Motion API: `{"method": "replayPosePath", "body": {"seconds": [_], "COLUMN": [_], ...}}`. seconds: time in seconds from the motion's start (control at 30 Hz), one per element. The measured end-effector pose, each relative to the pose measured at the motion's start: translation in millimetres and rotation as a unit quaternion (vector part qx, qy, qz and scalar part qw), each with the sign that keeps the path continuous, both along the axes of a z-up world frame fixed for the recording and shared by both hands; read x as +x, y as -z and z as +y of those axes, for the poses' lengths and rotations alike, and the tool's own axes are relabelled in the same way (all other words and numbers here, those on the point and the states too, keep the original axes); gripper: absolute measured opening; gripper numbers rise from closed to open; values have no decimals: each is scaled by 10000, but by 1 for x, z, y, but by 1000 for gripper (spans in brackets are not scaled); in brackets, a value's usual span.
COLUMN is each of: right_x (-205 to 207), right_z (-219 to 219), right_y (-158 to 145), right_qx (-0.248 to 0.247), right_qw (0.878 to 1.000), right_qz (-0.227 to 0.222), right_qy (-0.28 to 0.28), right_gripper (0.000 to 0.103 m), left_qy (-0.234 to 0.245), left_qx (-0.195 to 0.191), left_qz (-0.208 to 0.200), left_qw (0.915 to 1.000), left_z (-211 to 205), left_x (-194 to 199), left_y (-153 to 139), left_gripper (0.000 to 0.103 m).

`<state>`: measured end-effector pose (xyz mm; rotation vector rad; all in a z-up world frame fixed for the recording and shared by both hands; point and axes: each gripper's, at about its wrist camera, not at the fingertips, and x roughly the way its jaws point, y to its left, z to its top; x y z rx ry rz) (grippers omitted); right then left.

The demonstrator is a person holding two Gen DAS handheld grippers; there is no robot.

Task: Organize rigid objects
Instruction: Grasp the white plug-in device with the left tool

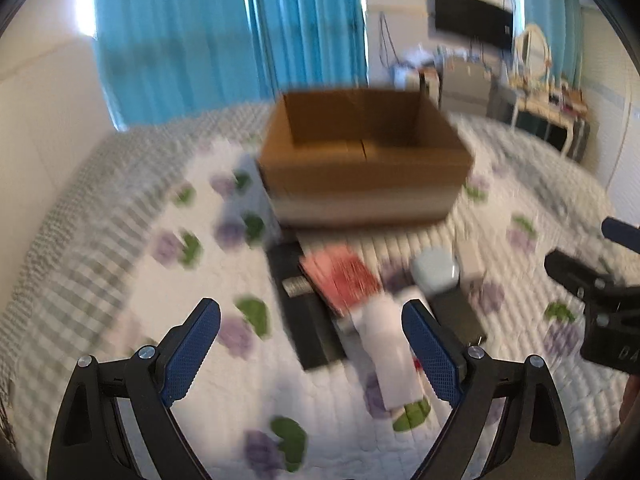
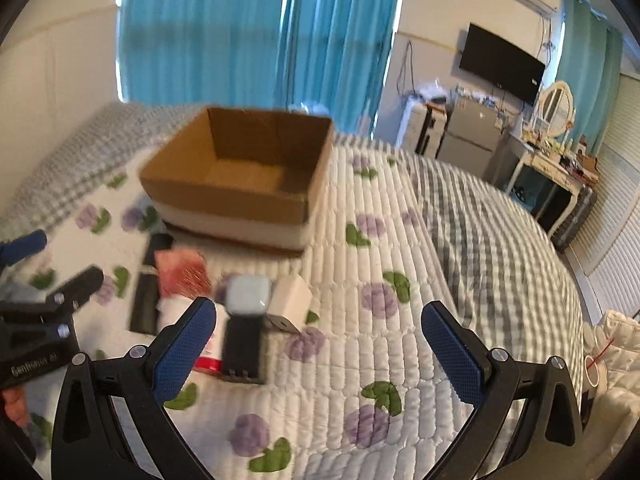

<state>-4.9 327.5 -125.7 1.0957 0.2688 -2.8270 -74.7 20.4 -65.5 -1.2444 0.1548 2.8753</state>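
An open cardboard box (image 1: 366, 160) stands on the bed; it also shows in the right wrist view (image 2: 240, 184). In front of it lies a cluster: a red packet (image 1: 340, 278), a long black box (image 1: 304, 308), a white tube (image 1: 390, 354), a pale blue case (image 1: 436, 272), a small white box (image 1: 472, 258) and a black block (image 2: 242, 346). My left gripper (image 1: 312, 348) is open and empty above the cluster. My right gripper (image 2: 320, 344) is open and empty, to the right of the cluster; it also shows at the right edge of the left wrist view (image 1: 580, 252).
The bed has a white quilt with purple flowers (image 2: 372, 300) and a grey checked blanket (image 2: 480, 220). Blue curtains (image 2: 248, 32) hang behind. A wall TV (image 2: 500, 62), a fridge (image 2: 468, 136) and a dressing table (image 2: 552, 164) stand at the right.
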Motion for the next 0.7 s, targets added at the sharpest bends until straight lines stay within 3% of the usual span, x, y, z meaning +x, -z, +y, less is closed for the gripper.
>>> {"method": "replayPosePath", "body": {"seconds": [0.17,0.33,0.37,0.43,0.57,0.7], "right_x": [-16,-21,-21,-21,-23,-22], "right_z": [16,17,16,13,3,-9], "right_y": [52,64,64,65,71,74], "right_qx": [-500,-520,-503,-421,-286,-274], "right_qw": [9964,9950,9951,9951,9949,9941], "right_qz": [-660,-840,-842,-881,-969,-1027], "right_qy": [195,172,149,115,14,-217], "right_gripper": [102,100,100,100,100,94], "left_qy": [204,384,429,577,622,487], "left_qx": [-85,264,280,319,343,215], "left_qz": [-604,-973,-997,-1019,-973,-502], "left_qw": [9979,9942,9937,9926,9927,9973], "left_z": [23,32,33,36,29,12], "left_x": [-16,-30,-30,-28,-26,-15], "left_y": [51,73,73,74,66,34], "left_gripper": [88,63,61,44,44,44]}}
